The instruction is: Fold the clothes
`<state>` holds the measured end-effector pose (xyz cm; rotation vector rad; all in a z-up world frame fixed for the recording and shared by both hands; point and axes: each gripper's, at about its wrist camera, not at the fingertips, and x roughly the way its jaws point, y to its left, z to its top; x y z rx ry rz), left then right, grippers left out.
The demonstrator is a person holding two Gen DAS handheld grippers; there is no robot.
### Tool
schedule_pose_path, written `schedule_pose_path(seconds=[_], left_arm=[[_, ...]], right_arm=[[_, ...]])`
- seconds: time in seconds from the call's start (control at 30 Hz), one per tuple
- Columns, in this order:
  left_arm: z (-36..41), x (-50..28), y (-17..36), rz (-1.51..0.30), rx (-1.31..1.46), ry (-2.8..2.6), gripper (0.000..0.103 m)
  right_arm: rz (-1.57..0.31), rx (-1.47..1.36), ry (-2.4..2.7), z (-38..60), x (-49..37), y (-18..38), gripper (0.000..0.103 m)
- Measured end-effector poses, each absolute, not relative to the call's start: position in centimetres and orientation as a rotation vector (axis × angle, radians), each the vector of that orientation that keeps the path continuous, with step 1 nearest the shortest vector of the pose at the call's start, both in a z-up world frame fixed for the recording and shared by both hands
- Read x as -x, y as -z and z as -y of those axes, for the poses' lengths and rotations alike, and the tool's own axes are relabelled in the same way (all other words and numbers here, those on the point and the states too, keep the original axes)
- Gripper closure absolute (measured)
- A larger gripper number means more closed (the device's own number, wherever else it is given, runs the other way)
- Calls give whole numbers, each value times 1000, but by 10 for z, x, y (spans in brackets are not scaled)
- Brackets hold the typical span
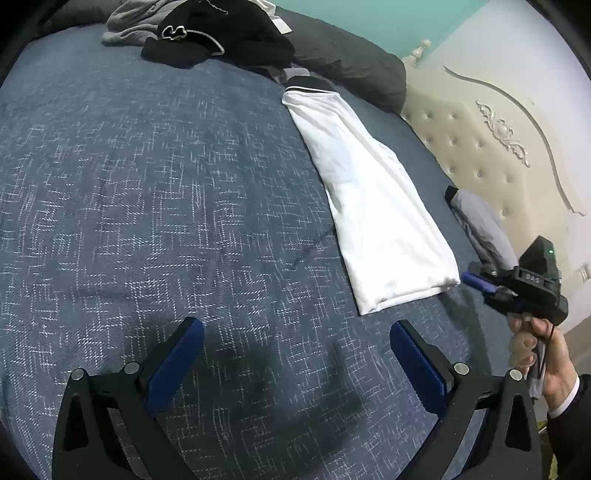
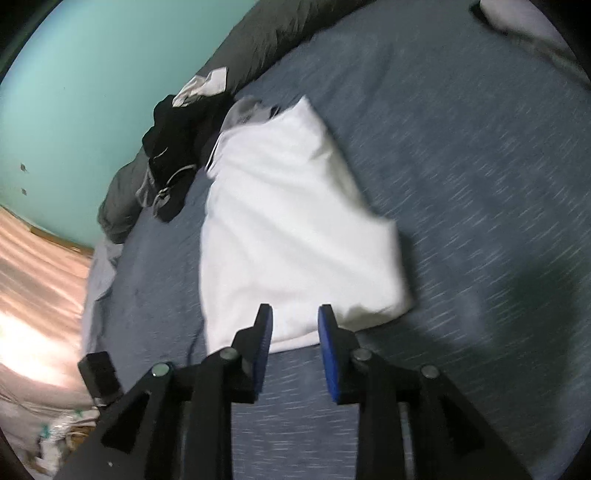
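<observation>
1. White garment (image 1: 373,199), folded into a long strip, lies flat on the blue bedspread (image 1: 166,206), its dark-trimmed end toward the pile of dark clothes (image 1: 218,33).
2. The right gripper (image 2: 295,314) sits at the strip's near end, its blue pads a little apart, nothing pinched between them; the hem lies just beyond the tips.
3. The left gripper (image 1: 297,332) hangs over bare bedspread with its jaws wide apart, the garment off to its right and well clear.
4. A hand (image 1: 543,354) grips the right gripper's handle.
</observation>
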<state>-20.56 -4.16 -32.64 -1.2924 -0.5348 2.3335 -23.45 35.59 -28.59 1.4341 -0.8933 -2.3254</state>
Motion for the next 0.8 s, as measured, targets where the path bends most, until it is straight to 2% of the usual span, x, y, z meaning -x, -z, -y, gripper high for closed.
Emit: schedule_pose_path(seconds=[0.2,0.37,0.5,0.53,0.6,0.7,0.8], left_arm=[[50,203,317,548,1260,-2347,0],[57,203,312,565,1240,-2352,0],[59,203,312,574,1239,-2347,0],[60,203,312,576,1240,-2346,0],[59,204,312,575,1241,-2343,0],[58,203,311,574,1238,-2342,0],[60,204,313,582,1242,-2341,0]], right_arm=[[1021,-1540,2327,-340,239,311,78],[1103,-1506,2348,-343,242,320,78],[1097,-1524,2372,-341,247,328,79],[1109,-1527,2374,-341,247,331,81],[1125,-1511,2377,-341,247,331,99],[1124,-1471,2385,-336,246,326,101],[1026,-1425,2411,-322,244,306,102]])
